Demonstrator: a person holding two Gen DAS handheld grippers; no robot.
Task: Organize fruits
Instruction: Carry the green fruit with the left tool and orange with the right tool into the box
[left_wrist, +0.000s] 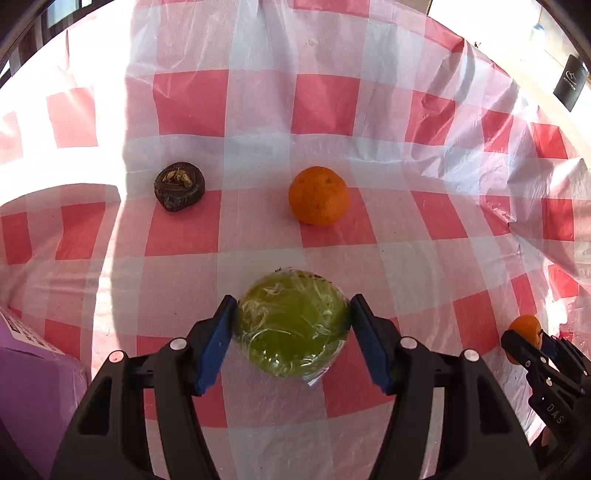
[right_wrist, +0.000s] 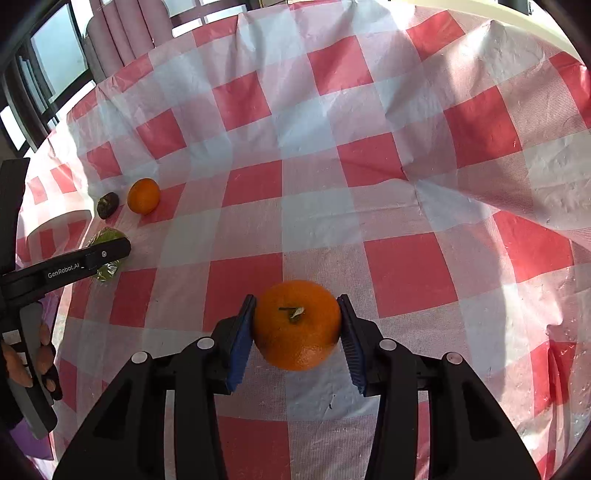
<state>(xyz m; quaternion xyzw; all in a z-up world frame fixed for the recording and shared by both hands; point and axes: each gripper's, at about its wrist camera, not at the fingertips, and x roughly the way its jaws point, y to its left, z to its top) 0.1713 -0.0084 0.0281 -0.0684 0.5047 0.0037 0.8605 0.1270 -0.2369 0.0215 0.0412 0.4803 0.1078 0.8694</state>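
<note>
A green fruit wrapped in clear film (left_wrist: 291, 328) rests on the red-and-white checked cloth (left_wrist: 258, 110). My left gripper (left_wrist: 294, 300) has a blue pad touching each side of it. In the right wrist view one left finger (right_wrist: 107, 253) crosses that green fruit (right_wrist: 109, 234). My right gripper (right_wrist: 296, 297) is shut on an orange with a short stem (right_wrist: 297, 332). The same gripper (left_wrist: 529, 338) and its orange (left_wrist: 524, 326) show at the left wrist view's right edge. Beyond the green fruit lie a loose orange (left_wrist: 318, 195) and a dark brown round fruit (left_wrist: 179, 186).
A purple item with a white label (left_wrist: 29, 387) lies at the near left. The cloth is creased and folds up at the right (left_wrist: 535, 206). A black card (left_wrist: 570, 83) stands past the far right edge. A person's hand (right_wrist: 18, 365) holds the left gripper's handle. Windows and a curtain (right_wrist: 122, 33) are behind.
</note>
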